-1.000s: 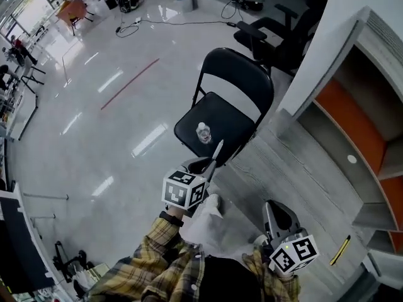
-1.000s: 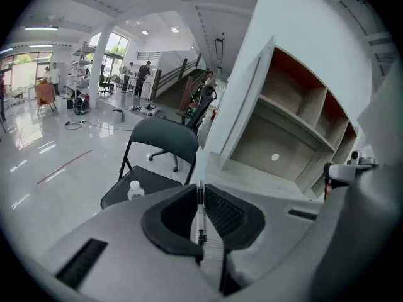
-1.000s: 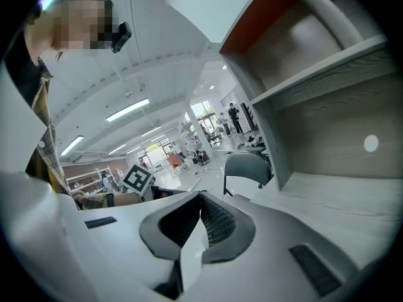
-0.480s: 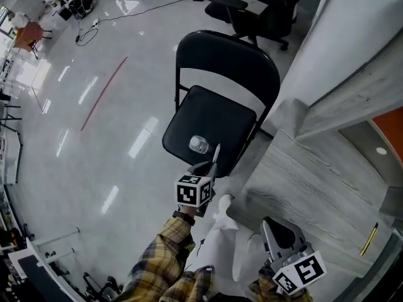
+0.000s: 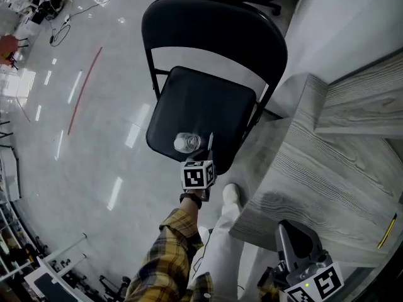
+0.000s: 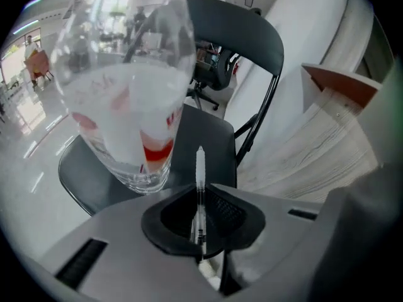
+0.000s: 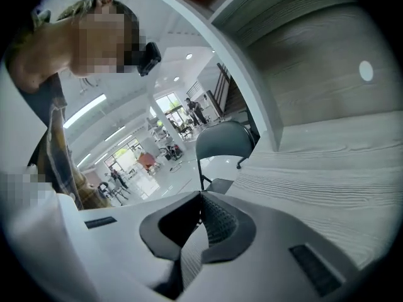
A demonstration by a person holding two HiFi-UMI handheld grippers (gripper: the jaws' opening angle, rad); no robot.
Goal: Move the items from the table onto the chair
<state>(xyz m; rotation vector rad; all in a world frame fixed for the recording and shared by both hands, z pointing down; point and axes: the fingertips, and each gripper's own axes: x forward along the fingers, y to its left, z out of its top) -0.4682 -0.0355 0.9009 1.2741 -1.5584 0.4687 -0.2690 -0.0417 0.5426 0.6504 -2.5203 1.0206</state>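
A black folding chair stands on the floor left of the grey wood table. A clear plastic bottle with a red and white label stands on the seat's front part. My left gripper hovers at the seat's front edge, just right of the bottle, shut on a thin white pen that points up past the jaws. In the left gripper view the bottle looms close at the upper left and the pen sits clamped between the pads. My right gripper is shut and empty at the table's near corner.
A yellow pen lies near the table's right edge. White shelving with an orange panel rises behind the table. The shiny floor lies left of the chair. A plaid sleeve and white trousers are below the left gripper.
The chair and bottle have grown and shifted down in the head view as I came closer. My left gripper carried the pen up beside the bottle. The right gripper stayed low at the right.
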